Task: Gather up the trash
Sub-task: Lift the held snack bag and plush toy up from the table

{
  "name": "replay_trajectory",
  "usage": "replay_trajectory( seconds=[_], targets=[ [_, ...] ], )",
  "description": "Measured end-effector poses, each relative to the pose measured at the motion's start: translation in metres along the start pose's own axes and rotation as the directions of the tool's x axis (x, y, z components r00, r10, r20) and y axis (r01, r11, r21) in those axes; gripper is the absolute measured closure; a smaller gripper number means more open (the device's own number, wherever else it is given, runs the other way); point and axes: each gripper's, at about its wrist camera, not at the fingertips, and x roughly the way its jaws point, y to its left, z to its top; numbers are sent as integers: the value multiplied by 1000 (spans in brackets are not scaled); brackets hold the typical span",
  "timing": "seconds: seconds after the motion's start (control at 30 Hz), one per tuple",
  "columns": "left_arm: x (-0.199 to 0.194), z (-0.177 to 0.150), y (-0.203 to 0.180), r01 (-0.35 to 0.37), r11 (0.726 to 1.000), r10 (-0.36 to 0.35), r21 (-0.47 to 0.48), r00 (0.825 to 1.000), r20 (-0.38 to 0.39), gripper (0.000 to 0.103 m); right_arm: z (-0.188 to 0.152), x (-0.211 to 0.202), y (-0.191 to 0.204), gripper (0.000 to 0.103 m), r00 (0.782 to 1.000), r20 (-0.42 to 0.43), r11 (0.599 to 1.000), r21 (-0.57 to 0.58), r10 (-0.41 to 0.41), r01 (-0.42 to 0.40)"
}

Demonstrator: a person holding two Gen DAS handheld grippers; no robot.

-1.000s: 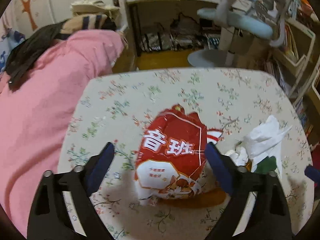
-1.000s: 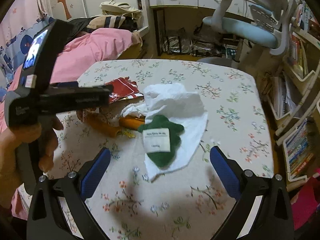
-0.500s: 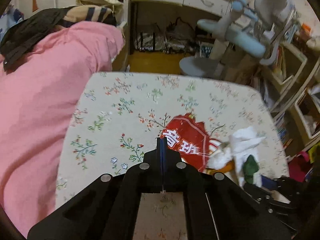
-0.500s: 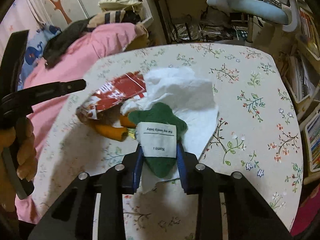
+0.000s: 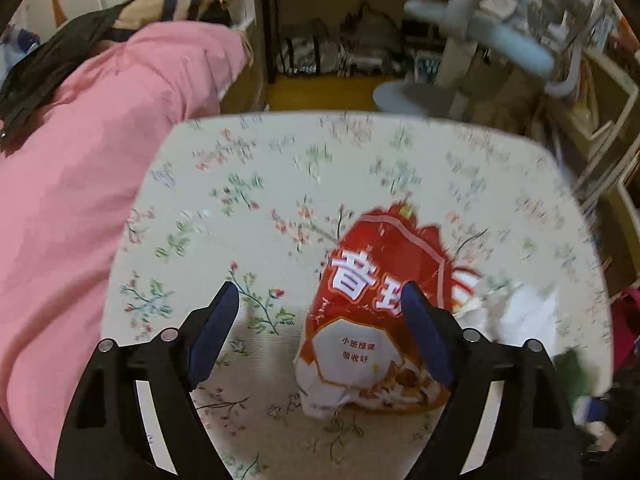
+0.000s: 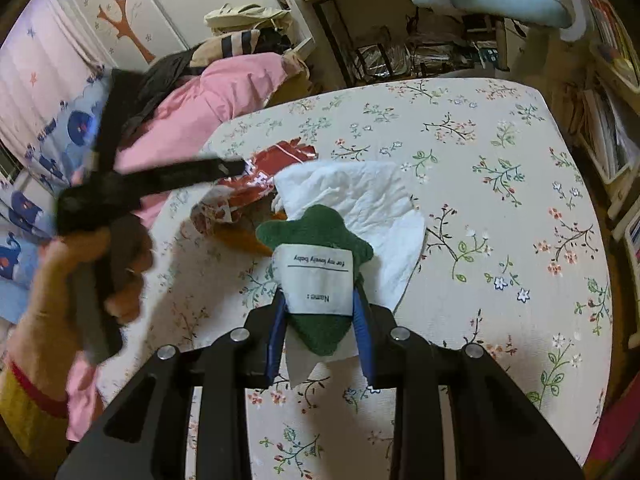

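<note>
A red snack bag point(image 5: 360, 344) lies crumpled on the flowered table point(image 5: 260, 168). My left gripper point(image 5: 319, 292) hangs just above it with its jaws opening; the bag's left part sits between the fingers and the right finger overlaps the bag, with no pad pressing on it. In the right wrist view the red bag point(image 6: 280, 156) lies beside a white tissue point(image 6: 360, 196) and an orange piece point(image 6: 240, 236). My right gripper point(image 6: 319, 300) is shut on a green plush piece point(image 6: 316, 228) with a white label, which rests on the tissue. A hand point(image 6: 80, 264) holds the left gripper at the left.
A pink quilt point(image 5: 80, 200) borders the table's left edge. A pale blue swivel chair point(image 6: 492, 4) and a desk stand beyond the far edge. Shelves with books point(image 6: 608, 120) line the right side. The table's right half point(image 6: 500, 140) bears only its flower pattern.
The left gripper shut with nothing in it and drew back from the bag, then opened and returned over it. The right gripper went from wide open to shut on the green plush piece.
</note>
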Motion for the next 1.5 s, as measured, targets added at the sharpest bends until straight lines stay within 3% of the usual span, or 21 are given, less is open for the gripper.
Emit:
replay_trajectory(
  seconds=[0.03,0.1,0.13,0.2,0.4,0.5,0.57,0.73,0.83,1.0,1.07,1.13,1.33,1.43,1.5],
  targets=[
    [7,-2,-3,-10,1000,10,7,1000,-12,25,2,-4,-1,72,1000,11,1000,8,11,-12],
    [11,-5,-4,25,1000,-25,8,1000,-17,64,4,-12,-5,72,998,35,998,39,52,-53],
    [10,-4,-5,49,999,-49,2,999,-18,67,5,-16,-8,72,996,48,996,53,70,-72],
    [-7,-3,-4,74,997,-74,5,997,30,86,6,-22,-9,72,991,78,991,66,112,-117],
    [-81,-10,10,98,994,-85,-51,974,209,90,0,-35,-15,71,969,124,964,132,213,-229],
    [-114,-22,11,98,994,-84,-42,962,259,90,-5,-38,-17,65,970,110,961,151,215,-231],
    [-131,-32,10,92,995,-79,-32,959,274,90,-13,-36,-16,65,981,77,972,145,177,-187],
    [-158,-71,13,95,994,-80,-47,961,265,90,-26,-29,-9,64,1000,-15,999,46,26,-26],
    [-165,-94,13,98,994,-83,-49,966,245,90,-34,-24,-6,64,997,-72,1000,4,-4,4],
    [-167,-117,9,88,995,-77,-39,972,223,90,-38,-26,-13,65,997,-69,999,-17,-39,38],
    [-168,-119,9,85,996,-76,-31,972,223,90,-35,-29,-13,64,999,-33,1000,6,7,-7],
    [-168,-119,5,84,996,-77,-22,971,226,89,-32,-30,-8,55,1000,6,1000,2,10,-10],
    [-165,-117,-7,87,996,-87,6,972,220,89,-29,11,11,55,998,-43,998,-48,-38,36],
    [-163,-116,-9,91,996,-93,20,972,214,89,-33,21,21,61,994,-51,988,-127,-98,91],
    [-163,-116,-11,95,995,-98,23,972,213,89,-32,21,25,70,994,-64,985,-153,-87,76]
  ],
)
